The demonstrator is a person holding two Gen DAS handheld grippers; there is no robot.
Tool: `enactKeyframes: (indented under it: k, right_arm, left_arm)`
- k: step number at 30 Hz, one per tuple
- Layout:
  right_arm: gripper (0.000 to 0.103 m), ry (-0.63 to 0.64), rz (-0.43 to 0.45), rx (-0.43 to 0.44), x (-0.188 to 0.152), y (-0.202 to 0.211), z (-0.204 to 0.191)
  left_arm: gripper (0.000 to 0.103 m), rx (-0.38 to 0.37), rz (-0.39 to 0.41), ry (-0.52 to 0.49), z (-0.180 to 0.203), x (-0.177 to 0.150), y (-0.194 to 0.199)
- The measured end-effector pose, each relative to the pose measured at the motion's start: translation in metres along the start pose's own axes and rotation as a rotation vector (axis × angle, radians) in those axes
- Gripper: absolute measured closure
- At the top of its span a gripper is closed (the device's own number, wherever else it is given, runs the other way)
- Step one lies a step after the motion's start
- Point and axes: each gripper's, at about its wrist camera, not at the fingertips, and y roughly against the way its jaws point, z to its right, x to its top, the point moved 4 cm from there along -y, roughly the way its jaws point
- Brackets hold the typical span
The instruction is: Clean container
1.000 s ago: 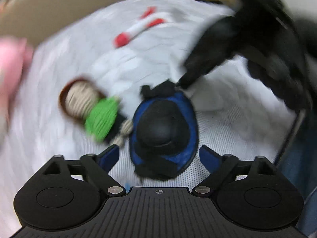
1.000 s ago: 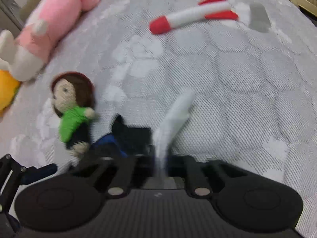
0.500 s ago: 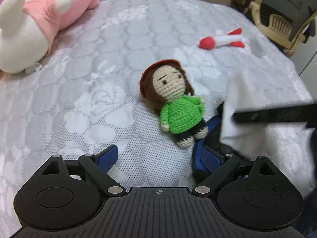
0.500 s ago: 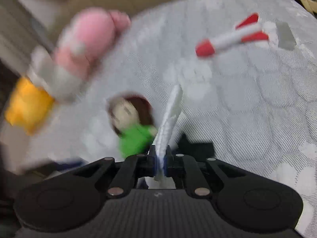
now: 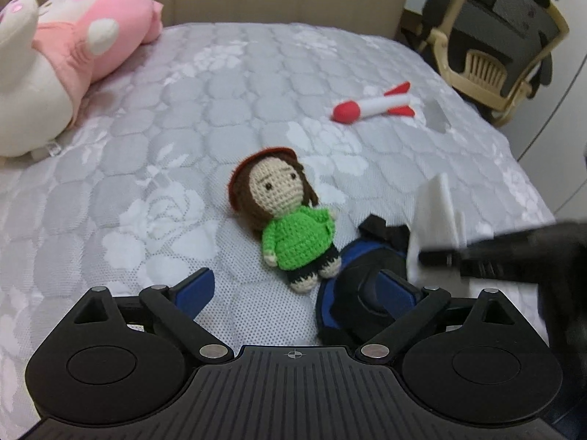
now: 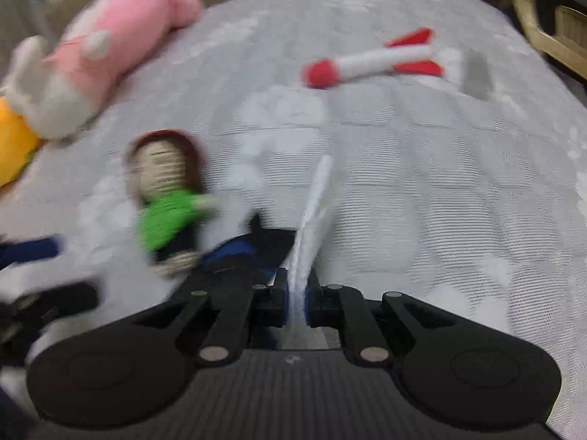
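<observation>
White quilted bed (image 5: 183, 117) fills frame. Blue-black container (image 5: 352, 286) lies lower right, touching your left gripper (image 5: 297, 286) right finger; jaws wide, just opening, empty. Your right gripper (image 6: 295, 295) pinches tissue (image 6: 312, 212) directly above container: nearer hand for wiping.

left claw (image 5: 295, 289): black, ribbed body | blue pads (image 5: 194, 288) | silver pivot screws

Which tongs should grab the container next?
Left. The left tongs are open and empty, with the blue-black container just ahead by the right finger. The right tongs are shut on the white wipe.
</observation>
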Motion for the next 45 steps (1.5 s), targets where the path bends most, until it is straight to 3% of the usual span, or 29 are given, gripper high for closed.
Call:
enactKeyframes:
  k: [3, 8, 10, 13, 17, 19, 23, 26, 29, 31, 34, 37, 40, 45]
  right_arm:
    - [0.090, 0.036, -0.013, 0.078, -0.012, 0.007, -0.030]
    - [0.090, 0.045, -0.084, 0.207, -0.027, 0.003, -0.065]
    - [0.090, 0.077, -0.117, 0.173, -0.034, 0.000, -0.069]
    - [0.090, 0.129, -0.137, 0.047, -0.039, -0.006, -0.059]
    - [0.090, 0.129, -0.097, -0.064, -0.039, 0.014, -0.036]
    - [0.090, 0.147, -0.070, -0.021, -0.044, 0.037, -0.047]
    - [0.088, 0.230, -0.099, 0.202, -0.075, 0.070, -0.096]
    - [0.088, 0.303, -0.190, 0.268, -0.102, 0.051, -0.122]
    - [0.091, 0.295, -0.219, 0.252, -0.104, 0.020, -0.127]
    - [0.094, 0.278, -0.200, 0.232, -0.095, 0.009, -0.122]
    - [0.094, 0.274, -0.134, 0.186, -0.078, 0.014, -0.104]
    - [0.094, 0.197, -0.116, 0.149, -0.065, 0.015, -0.073]
    - [0.094, 0.107, -0.117, 0.158, -0.059, 0.011, -0.054]
    - [0.094, 0.071, -0.104, 0.166, -0.050, 0.005, -0.046]
  left_arm:
    - [0.005, -0.007, -0.014, 0.021, -0.007, 0.002, 0.000]
    - [0.004, -0.005, 0.028, 0.054, -0.018, 0.006, 0.015]
    - [0.004, -0.020, 0.035, 0.087, -0.024, 0.007, 0.019]
    - [0.004, -0.045, 0.018, 0.104, -0.026, 0.002, 0.021]
    - [0.004, -0.059, 0.013, 0.114, -0.030, -0.003, 0.026]
    - [0.003, -0.034, 0.019, 0.141, -0.037, -0.002, 0.026]
    - [0.003, 0.020, 0.021, 0.191, -0.046, 0.001, 0.023]
    - [0.003, -0.018, 0.020, 0.162, -0.039, 0.004, 0.017]
    - [0.003, -0.056, -0.025, 0.156, -0.030, 0.012, 0.003]
    - [0.003, -0.017, -0.061, 0.140, -0.025, 0.018, -0.009]
    - [0.003, 0.131, -0.097, 0.051, -0.017, 0.034, -0.041]
    - [0.003, 0.220, -0.137, 0.053, -0.013, 0.048, -0.078]
    - [0.003, 0.232, -0.162, 0.053, -0.004, 0.058, -0.112]
    - [0.002, 0.257, -0.156, -0.032, -0.001, 0.063, -0.131]
